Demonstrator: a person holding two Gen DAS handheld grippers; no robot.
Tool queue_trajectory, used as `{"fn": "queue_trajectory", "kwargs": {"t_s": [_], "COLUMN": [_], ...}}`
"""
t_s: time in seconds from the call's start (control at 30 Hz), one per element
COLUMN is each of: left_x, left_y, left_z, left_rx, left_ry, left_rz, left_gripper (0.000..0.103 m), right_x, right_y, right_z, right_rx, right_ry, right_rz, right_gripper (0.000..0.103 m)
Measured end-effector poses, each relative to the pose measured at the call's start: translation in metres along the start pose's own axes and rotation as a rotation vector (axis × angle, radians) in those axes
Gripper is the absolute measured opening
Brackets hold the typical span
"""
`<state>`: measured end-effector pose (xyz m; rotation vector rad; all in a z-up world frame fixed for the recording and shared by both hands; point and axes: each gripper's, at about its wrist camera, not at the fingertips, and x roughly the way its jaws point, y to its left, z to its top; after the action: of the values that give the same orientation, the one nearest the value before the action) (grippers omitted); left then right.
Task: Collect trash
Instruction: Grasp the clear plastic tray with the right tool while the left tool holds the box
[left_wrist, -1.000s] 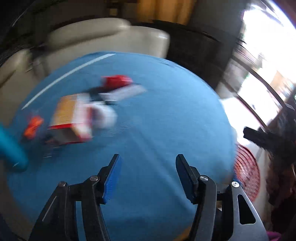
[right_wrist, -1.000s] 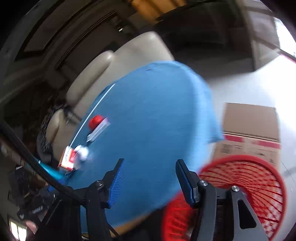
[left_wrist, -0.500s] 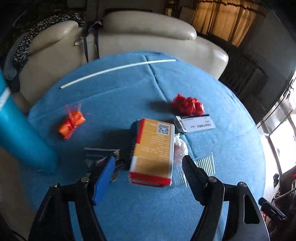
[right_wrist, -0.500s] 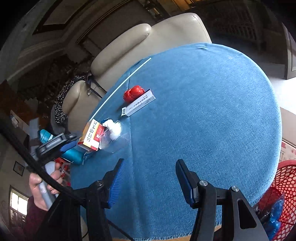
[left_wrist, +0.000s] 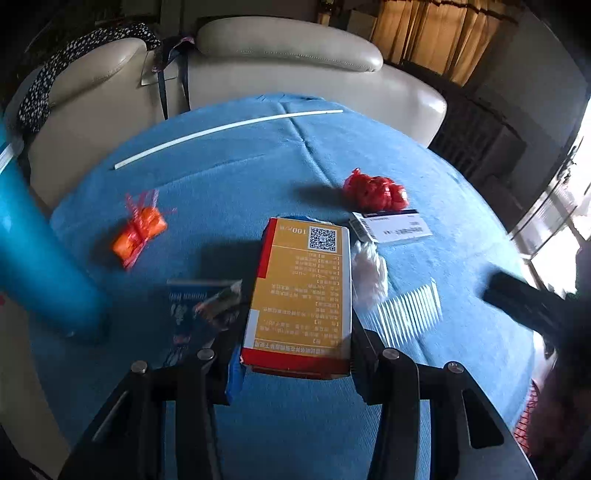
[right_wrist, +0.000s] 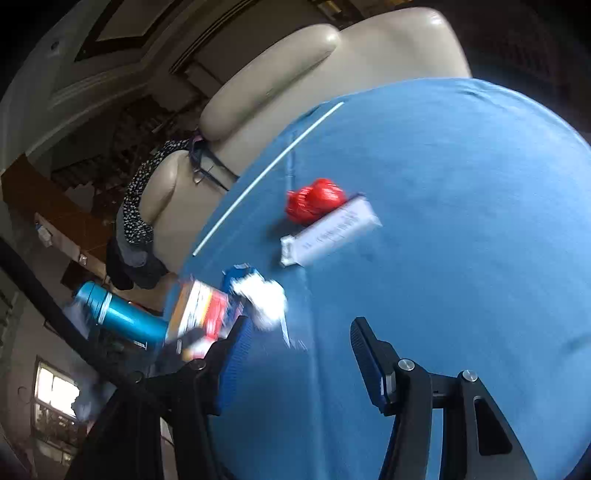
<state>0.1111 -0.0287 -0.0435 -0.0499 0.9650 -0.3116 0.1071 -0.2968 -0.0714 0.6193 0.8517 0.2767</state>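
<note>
Carton (left_wrist: 301, 291): yellow-red cardboard box, flat on blue tablecloth (left_wrist: 369, 155), near end between jaws of my left gripper (left_wrist: 295, 360), which just closed onto its long sides. I judge it light, crushable; grip gently. Right gripper (right_wrist: 299, 360) spread, empty.

Left gripper (left_wrist: 295, 363): black angular frame with flat struts, round silver screw heads at the linkage joints, a pale stripe along the outer left strut, blue ribbed pad on the left of the two fingers (left_wrist: 233, 373). Right gripper (right_wrist: 297, 363): same black frame, silver screws beside each joint, blue ridged fingers (right_wrist: 236, 363) edged in black, a thick black cable trailing off left of the frame.
</note>
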Motion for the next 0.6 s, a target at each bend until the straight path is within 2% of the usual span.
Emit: {"fn": "queue_trajectory", "kwargs": {"t_s": [0.13,0.27,0.3,0.33,0.5,0.6], "left_x": [-0.023,-0.032,-0.033,-0.034,-0.036,-0.039], "left_y": [-0.001,0.000,0.002,0.004,0.011,0.011], "left_z": [-0.023,-0.044,-0.047,-0.051,-0.057,-0.058], "left_rx": [0.040,0.055,0.051,0.044,0.020,0.015], "left_ry": [-0.003,0.020,0.026,0.031,0.042,0.036], "left_rz": [-0.010,-0.009,-0.008,-0.012,-0.014,-0.016], "left_gripper": [0.049,0.049,0.049,0.049,0.049,0.049], "right_x": [0.047,0.075,0.078,0.082,0.067,0.051], "right_y": [0.009,0.012,0.015,0.021,0.041,0.048], "right_z": [0.021,0.022,0.020,0.015,-0.012,-0.034], "right_rx": [0.021,-0.005,-0.032,-0.099,-0.264,-0.322], "right_ry": [0.029,0.078,0.089,0.108,0.121,0.140], "right_rz": [0.020,0.058,0.043,-0.015,-0.083,-0.093], "right_gripper": [0.059,0.057,0.046,0.039,0.031,0.031]}}
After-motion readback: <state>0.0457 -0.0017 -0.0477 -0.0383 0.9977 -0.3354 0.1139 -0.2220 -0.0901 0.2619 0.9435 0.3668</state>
